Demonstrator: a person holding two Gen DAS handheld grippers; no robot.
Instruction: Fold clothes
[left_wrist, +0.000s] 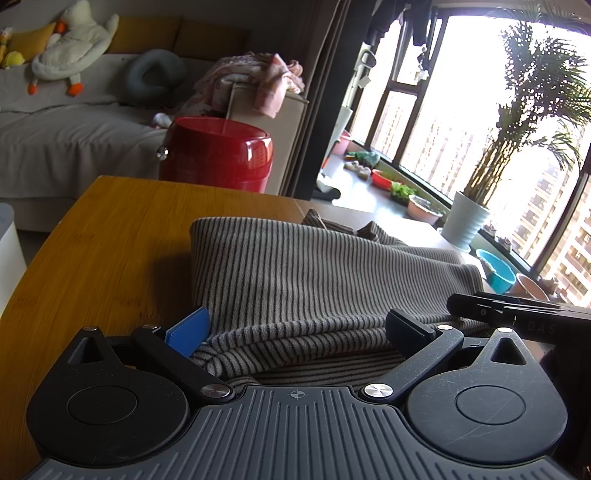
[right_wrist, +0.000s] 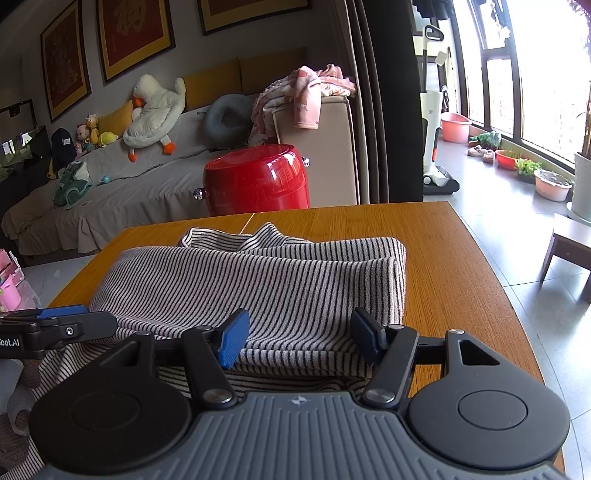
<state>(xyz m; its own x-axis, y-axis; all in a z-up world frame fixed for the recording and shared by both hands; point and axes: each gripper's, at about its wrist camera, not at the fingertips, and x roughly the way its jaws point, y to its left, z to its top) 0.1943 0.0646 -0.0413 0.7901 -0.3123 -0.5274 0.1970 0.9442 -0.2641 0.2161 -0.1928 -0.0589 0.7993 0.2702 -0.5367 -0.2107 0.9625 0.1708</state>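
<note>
- Striped grey-and-dark knit garment (right_wrist: 258, 288) lies folded on the wooden bench (right_wrist: 450, 266), its near hem at the bench's near edge and its collar end toward the far edge.
- On the side toward the window, the garment's folded edge forms a rounded roll, with bare wood between it and that edge of the bench.
- Right tool (right_wrist: 301, 338) sits low at the near hem with its jaws spread apart; the blue pad (right_wrist: 233, 338) and the dark pad (right_wrist: 367, 332) stand on either side of the cloth layers without pressing them, so it is released.
- Left tool (left_wrist: 299, 330) is at the same hem, beside the right one; its jaws are also wide apart, with folds of cloth bunched between them and no pinch visible.
- In the right wrist view the left tool's fingertips reach in from the left edge over the hem.
- Beyond the bench's far edge stand a red drum-shaped stool (right_wrist: 256, 179) and a grey sofa (right_wrist: 110, 199).
</note>
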